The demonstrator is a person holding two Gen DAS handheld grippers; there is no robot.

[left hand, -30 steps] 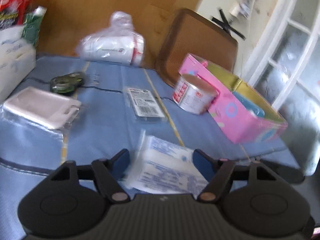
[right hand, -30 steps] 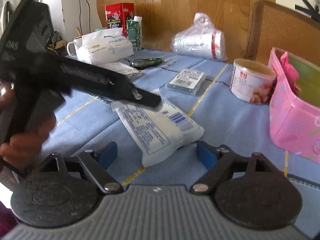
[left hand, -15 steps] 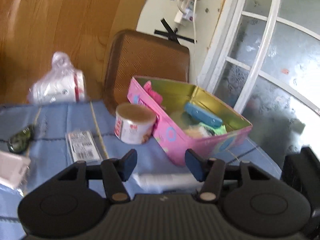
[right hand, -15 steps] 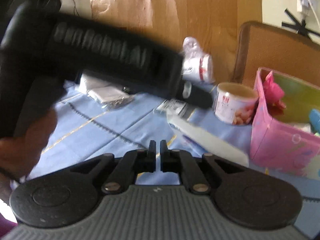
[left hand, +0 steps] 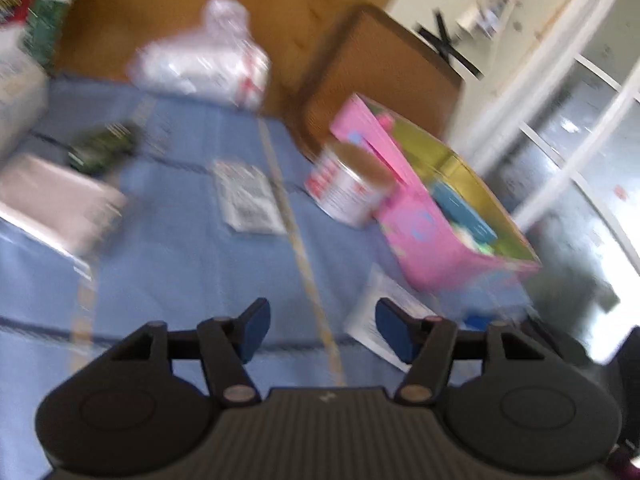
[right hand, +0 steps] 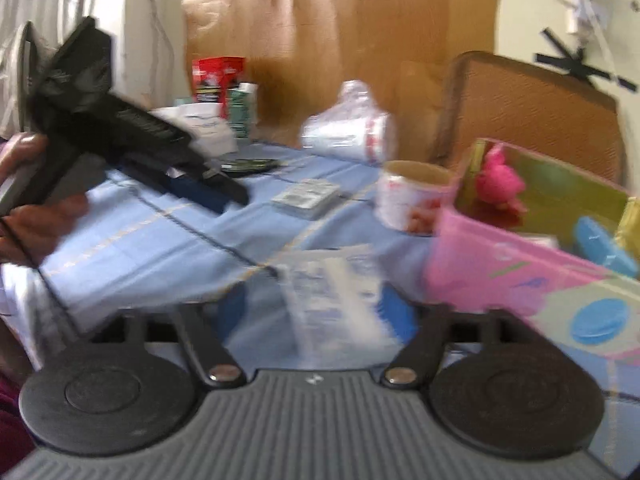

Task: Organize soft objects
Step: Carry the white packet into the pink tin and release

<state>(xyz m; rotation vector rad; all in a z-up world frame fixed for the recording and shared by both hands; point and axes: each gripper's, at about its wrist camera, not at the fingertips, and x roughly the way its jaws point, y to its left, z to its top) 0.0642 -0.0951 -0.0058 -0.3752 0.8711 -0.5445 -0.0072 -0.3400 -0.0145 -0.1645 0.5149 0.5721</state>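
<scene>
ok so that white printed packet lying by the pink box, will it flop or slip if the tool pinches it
The white printed packet looks like a soft, flat plastic pouch, so it will probably sag at the ends when pinched. Its glossy wrapper may slip between the pads. It looks light for its size and lies flat on the blue cloth, so it should slide when pushed, not roll.
</scene>
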